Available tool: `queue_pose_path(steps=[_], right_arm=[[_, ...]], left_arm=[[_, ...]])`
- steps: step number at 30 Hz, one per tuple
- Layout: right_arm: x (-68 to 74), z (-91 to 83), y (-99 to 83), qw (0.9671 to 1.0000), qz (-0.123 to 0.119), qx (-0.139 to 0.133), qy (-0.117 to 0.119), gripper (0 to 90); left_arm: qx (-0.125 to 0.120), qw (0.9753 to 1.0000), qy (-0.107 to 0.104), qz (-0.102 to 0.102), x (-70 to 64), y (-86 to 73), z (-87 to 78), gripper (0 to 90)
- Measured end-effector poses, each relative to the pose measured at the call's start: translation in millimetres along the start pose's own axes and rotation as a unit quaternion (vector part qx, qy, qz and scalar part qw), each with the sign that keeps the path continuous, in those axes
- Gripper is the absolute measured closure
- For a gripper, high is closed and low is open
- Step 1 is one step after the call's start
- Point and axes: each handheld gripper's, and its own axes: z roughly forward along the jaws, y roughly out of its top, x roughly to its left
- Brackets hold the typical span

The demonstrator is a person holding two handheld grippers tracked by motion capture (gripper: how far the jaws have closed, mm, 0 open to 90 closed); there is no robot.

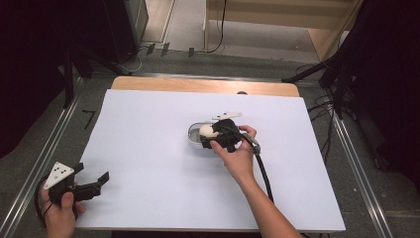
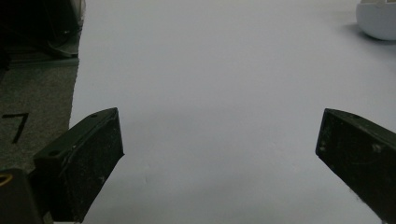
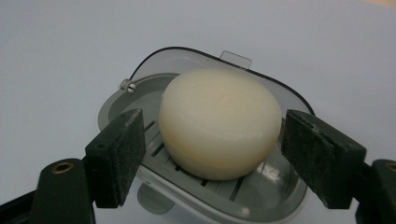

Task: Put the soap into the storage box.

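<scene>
Right gripper view: round cream soap [image 3: 219, 123] seated on the slatted floor of the grey soap dish [image 3: 275, 186], clear lid [image 3: 187, 58] tipped back behind it. Right gripper [image 3: 217, 154] spread wide, one pad on each side of the bar, a gap showing at both, nothing held. Probably the moment to take hold of the bar, so: centre first, evening out the two gaps; keep the pads level with the widest part of the bar, clear of the dish rim; close slowly and squarely, since a smooth rounded bar seems apt to squirt out under a skewed pinch; lift straight up so as not to drag the dish across the white surface [image 1: 163, 163]. Seen from the high view, dish and bar near the middle of the surface. Left gripper [image 1: 96, 181] parked well apart at the near left corner, likewise wide open and empty; worth bringing over to steady the dish if it shifts.
</scene>
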Motion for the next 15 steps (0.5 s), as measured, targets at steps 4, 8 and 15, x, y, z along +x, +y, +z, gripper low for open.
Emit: queue_pose_path(steps=[4,8,15], right_arm=[[-3.7,-7.8,-0.9,0.9999,0.002,-0.010,0.004,23.1],[-8.1,-14.6,-1.4,0.9998,0.005,-0.018,0.004,23.1],[-17.9,-28.9,-4.0,0.9994,0.012,-0.032,0.004,23.0]], left_arm=[[0.000,1.0000,0.000,0.000,0.0,0.0,0.2,1.3],[0.000,1.0000,0.000,-0.001,0.1,0.0,0.0,1.3],[0.000,1.0000,0.000,-0.001,0.1,0.0,0.0,1.3]])
